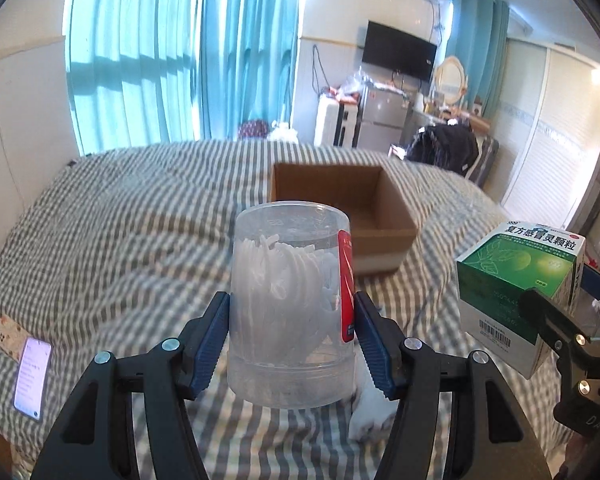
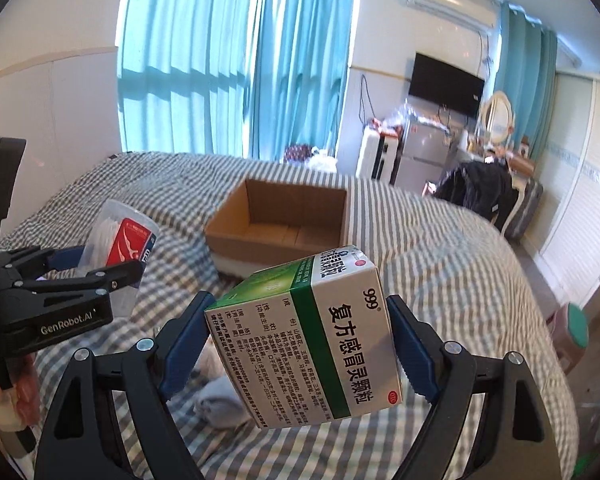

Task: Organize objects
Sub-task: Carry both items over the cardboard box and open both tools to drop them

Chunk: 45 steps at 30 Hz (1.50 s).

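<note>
An open cardboard box sits ahead on the striped bed, a phone lying left. The left tongs clench an upright clear floss-pick jar. The right tongs clench a tilted green medicine box.

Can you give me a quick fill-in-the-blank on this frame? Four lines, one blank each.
1. The left tongs grip a clear ____ of white floss picks.
2. The right tongs hold a green and white ____ box.
3. The cardboard box on the bed is ____ inside.
4. A lit ____ lies on the bed at the left edge of the left wrist view.

Missing words: jar; medicine; empty; phone
</note>
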Motion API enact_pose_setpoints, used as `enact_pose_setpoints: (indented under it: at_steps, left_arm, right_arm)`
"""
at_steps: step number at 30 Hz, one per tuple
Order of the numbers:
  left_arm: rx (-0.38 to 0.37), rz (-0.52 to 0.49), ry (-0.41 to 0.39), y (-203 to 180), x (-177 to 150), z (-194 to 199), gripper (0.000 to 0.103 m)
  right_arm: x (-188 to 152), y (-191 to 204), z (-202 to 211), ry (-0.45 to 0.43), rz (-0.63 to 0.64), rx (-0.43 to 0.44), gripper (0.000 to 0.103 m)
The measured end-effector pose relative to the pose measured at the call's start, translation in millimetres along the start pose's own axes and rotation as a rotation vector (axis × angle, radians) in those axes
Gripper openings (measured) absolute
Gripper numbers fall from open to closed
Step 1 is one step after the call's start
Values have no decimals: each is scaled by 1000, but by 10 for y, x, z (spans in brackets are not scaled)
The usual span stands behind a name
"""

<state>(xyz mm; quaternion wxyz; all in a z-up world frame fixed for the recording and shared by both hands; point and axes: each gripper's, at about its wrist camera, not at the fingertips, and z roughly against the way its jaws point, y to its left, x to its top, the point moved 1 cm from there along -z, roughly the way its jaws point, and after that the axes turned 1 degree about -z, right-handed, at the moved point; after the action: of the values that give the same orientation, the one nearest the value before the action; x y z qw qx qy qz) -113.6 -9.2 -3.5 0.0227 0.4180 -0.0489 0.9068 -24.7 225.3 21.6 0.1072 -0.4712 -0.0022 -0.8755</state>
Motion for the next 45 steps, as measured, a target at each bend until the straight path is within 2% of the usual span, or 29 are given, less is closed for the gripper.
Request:
enact_pose_setpoints:
  at_steps: [4, 9, 15, 22, 28, 35, 45]
  left_arm:
    - [25, -16, -38, 1, 301, -67, 63]
    - [16, -27, -66, -34, 697, -278, 63]
    - [4, -39, -69, -77, 1131, -735, 63]
    - [1, -84, -71, -195, 1473, -1297, 63]
    - [-2, -113, -43, -240, 1512, -1806, 63]
    - [20, -177, 25, -333, 1307, -2353, 63]
    - [12, -181, 113, -265, 1095, -2710, 63]
  right_arm:
    - [326, -33, -19, -43, 22, -1, 85]
    - [735, -118, -179, -85, 32, -3, 85]
    - [1186, -299, -630, -105, 12, -1, 85]
    - [1638, -451, -1339, -98, -28, 28, 85]
    - [1835, -474, -2045, -63, -87, 72, 85]
    - [1674, -460, -2737, 18, -95, 89, 85]
    - [1472, -526, -3156, 83, -118, 122, 85]
